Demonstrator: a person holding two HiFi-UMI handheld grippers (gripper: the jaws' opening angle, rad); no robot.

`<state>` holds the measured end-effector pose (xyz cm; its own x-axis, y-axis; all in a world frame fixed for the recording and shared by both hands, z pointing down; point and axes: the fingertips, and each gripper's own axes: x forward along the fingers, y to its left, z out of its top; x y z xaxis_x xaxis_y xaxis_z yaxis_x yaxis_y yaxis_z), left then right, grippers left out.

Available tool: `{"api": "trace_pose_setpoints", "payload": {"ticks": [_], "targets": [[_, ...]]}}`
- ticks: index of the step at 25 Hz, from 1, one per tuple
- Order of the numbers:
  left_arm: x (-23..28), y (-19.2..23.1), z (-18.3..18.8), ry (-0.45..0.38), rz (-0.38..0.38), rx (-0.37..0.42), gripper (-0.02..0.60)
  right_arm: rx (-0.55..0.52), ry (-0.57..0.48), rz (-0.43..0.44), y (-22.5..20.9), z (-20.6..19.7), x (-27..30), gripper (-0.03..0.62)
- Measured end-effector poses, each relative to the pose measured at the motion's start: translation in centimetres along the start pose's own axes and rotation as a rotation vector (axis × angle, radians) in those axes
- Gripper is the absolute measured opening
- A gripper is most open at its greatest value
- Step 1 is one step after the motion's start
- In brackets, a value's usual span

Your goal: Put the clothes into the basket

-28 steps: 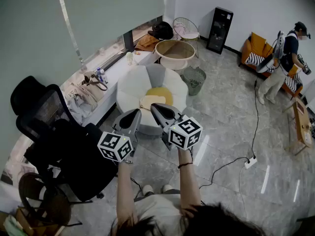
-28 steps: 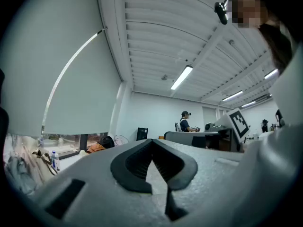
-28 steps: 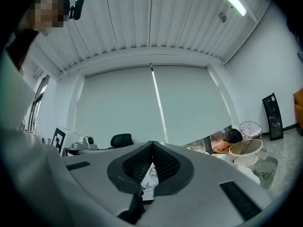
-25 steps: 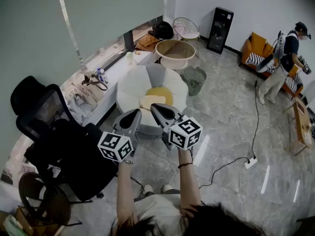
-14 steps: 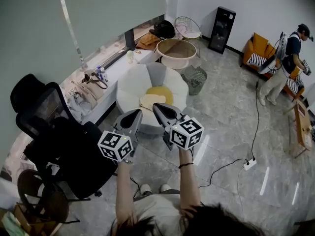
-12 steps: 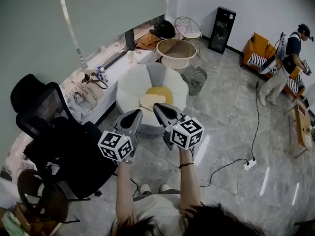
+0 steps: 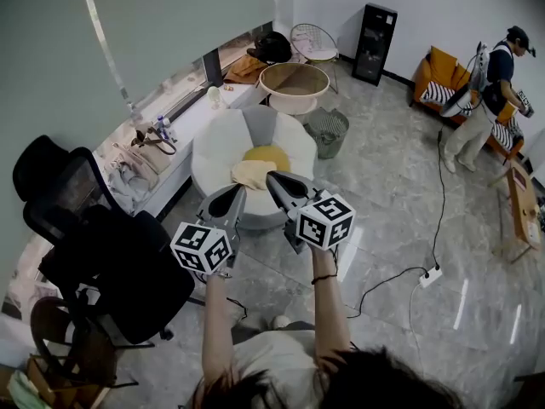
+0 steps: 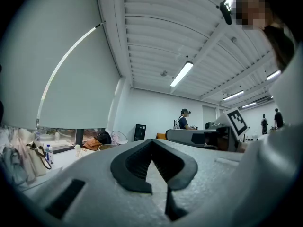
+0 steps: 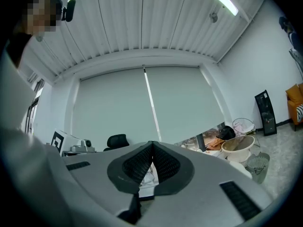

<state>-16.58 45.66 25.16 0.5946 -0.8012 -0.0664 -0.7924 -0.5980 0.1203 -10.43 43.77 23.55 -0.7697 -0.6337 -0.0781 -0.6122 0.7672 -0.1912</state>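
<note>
Across the grey tiled floor [image 7: 400,194], the left gripper [image 7: 230,196] and right gripper [image 7: 277,181] — both closed on nothing — are edging closer to the clothes [image 7: 255,170] lying on the white pouf [image 7: 217,147], the basket [image 7: 294,105] standing just beyond, so picking is nearing, not begun.

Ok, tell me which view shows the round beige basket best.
The head view: the round beige basket shows whole from above, open top included. The right gripper view catches it small, low at the right; the left gripper view shows barely a sliver.
</note>
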Motion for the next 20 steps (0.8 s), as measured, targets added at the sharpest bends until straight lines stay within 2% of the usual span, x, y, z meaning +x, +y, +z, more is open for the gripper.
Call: {"api": "trace_pose_setpoints", "payload": {"ticks": [11, 20], "targets": [[1.6, 0.2, -1.2, 0.04, 0.035, -0.021, 0.011, 0.052, 0.013, -0.019, -2.7, -0.6, -0.8, 0.009], [4.1, 4.0, -2.3, 0.053, 0.025, -0.05, 0.011, 0.073, 0.036, -0.017, -4.9, -1.9, 3.2, 0.009]]}}
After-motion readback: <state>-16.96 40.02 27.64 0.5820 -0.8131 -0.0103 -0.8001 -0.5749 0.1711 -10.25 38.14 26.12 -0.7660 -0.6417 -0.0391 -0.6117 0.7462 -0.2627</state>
